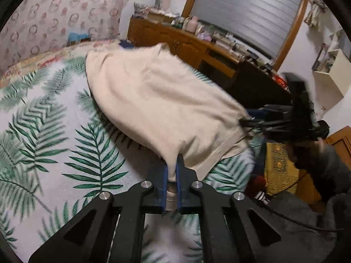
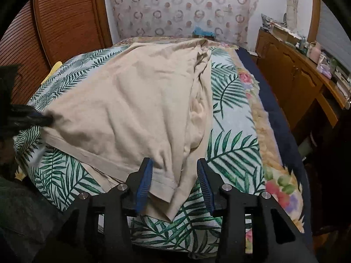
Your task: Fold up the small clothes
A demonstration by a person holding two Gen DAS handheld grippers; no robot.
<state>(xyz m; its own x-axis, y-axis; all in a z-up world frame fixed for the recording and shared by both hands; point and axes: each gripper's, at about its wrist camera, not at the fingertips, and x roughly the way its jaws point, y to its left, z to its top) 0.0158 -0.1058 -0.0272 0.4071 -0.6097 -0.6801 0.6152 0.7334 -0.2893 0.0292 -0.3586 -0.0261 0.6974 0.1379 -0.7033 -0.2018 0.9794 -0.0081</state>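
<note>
Left wrist view shows the left gripper (image 1: pixel 173 175) with its blue pads pressed together on a pinch of the beige garment (image 1: pixel 158 100), at the hem corner near the camera, and the cloth rises from the leaf-print bedcover (image 1: pixel 43 131) like a small tent. In the same view the right gripper (image 1: pixel 248 121) is at the other hem corner, at the right side, but there it is blurred and I cannot tell from this view how its jaws stand. Right wrist view gives the answer: the fingers (image 2: pixel 143 182) of the right gripper are spread apart, and the hem corner of the garment lies between them on the bedcover; the left pad is close to the cloth or only touching it, and the right pad stands clear, so I judge that nothing is held on this side. At the left edge of this view the left gripper (image 2: pixel 47 118) pulls its corner tight. The garment is spread over the middle of the bed, with one sleeve or side part already laid inward along its right edge, so the folding seems to be begun but far from finished. It is not yet a compact packet; the lower half has to be brought over, and probably the other side as well.
</note>
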